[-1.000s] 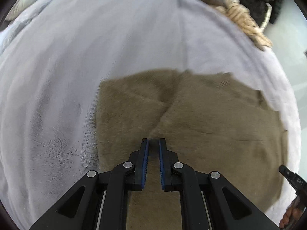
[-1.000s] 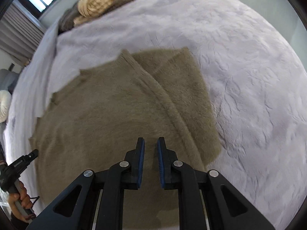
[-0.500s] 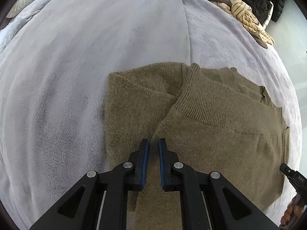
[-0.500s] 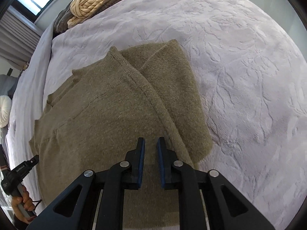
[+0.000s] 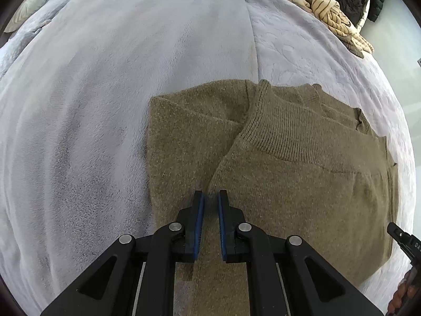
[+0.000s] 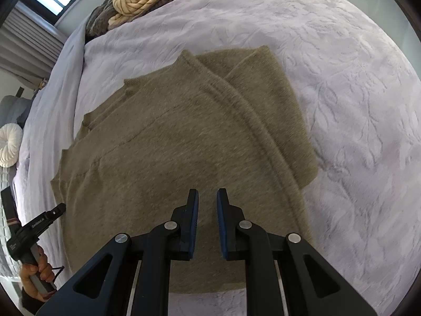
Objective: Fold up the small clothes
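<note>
An olive-brown knit sweater point(image 5: 289, 173) lies flat on the lavender bed cover, with one part folded over its body; it also shows in the right wrist view point(image 6: 171, 142). My left gripper point(image 5: 210, 197) hovers over the sweater by the folded edge, jaws a narrow gap apart, holding nothing. My right gripper point(image 6: 207, 197) hovers over the sweater's near side, jaws slightly apart and empty. The left gripper and the hand holding it show at the left edge of the right wrist view point(image 6: 34, 226).
The lavender bed cover point(image 6: 355, 92) spreads on all sides. A pile of cream and brown knitwear point(image 6: 142, 0) lies at the far edge, also seen in the left wrist view point(image 5: 334, 18). A round white cushion point(image 6: 9, 144) sits at the left.
Both grippers have lifted and drawn back from the sweater, so more of it shows. The jaws have stayed at the same narrow gap. The sweater has not moved.
</note>
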Available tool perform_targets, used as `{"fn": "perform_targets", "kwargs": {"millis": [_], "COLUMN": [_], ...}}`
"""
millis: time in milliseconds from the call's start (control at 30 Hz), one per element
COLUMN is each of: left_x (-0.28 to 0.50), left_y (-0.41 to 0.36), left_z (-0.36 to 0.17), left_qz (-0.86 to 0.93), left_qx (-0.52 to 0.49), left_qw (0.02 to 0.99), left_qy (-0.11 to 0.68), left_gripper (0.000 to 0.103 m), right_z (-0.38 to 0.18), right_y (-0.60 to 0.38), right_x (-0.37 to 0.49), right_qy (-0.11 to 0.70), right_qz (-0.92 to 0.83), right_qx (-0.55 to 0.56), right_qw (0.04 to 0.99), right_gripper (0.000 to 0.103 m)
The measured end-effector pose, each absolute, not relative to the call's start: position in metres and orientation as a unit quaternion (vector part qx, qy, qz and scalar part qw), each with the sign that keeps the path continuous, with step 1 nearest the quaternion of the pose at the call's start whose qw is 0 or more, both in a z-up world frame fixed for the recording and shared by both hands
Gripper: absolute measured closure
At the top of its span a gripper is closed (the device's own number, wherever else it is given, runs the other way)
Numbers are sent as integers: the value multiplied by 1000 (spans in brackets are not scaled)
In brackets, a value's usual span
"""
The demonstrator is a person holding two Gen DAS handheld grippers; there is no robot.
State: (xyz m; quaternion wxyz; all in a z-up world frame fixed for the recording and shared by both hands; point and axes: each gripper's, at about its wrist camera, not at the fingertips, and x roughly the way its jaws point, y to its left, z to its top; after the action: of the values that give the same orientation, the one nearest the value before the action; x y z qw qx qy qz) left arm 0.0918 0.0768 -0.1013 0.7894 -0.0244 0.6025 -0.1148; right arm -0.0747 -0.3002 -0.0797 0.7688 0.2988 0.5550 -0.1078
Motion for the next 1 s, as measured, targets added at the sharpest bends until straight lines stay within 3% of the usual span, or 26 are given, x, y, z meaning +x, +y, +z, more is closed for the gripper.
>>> {"fn": "perform_targets", "kwargs": {"millis": [133,167,200,233,267,467,633,733,1000], "left_x": [88,88,88,87,85,74,69,69,61], "left_y": [82,83,84,87,90,99,106,113,130], "left_z": [-101,-101,-101,-100,-97,-83,-82,-87,-95], "left_qz": [-118,-119,-120,-121,-119,-96,-73,-64,-57], "left_qx": [-37,-41,-43,-48,-51,-28,-19,-33,-22], "left_qw": [787,784,781,781,786,805,800,790,779], "left_qy": [605,608,611,611,604,585,596,608,623], "left_gripper": [91,83,68,24,0,0,0,0,0], "right_z": [-79,-79,-80,-80,-80,-81,-79,-77,-77], "right_y": [-291,-288,-285,-282,-279,-261,-241,-228,-188], "right_x": [-75,-75,-75,-75,-75,-75,-75,-74,-63], "right_qy": [559,561,563,564,566,571,575,579,583], "right_qz": [-97,-91,-87,-83,-80,-63,-50,-33,34], "right_qx": [300,302,304,305,306,311,305,302,330], "right_qw": [767,765,764,762,762,758,757,757,742], "right_gripper": [87,87,87,87,87,86,61,56,53]}}
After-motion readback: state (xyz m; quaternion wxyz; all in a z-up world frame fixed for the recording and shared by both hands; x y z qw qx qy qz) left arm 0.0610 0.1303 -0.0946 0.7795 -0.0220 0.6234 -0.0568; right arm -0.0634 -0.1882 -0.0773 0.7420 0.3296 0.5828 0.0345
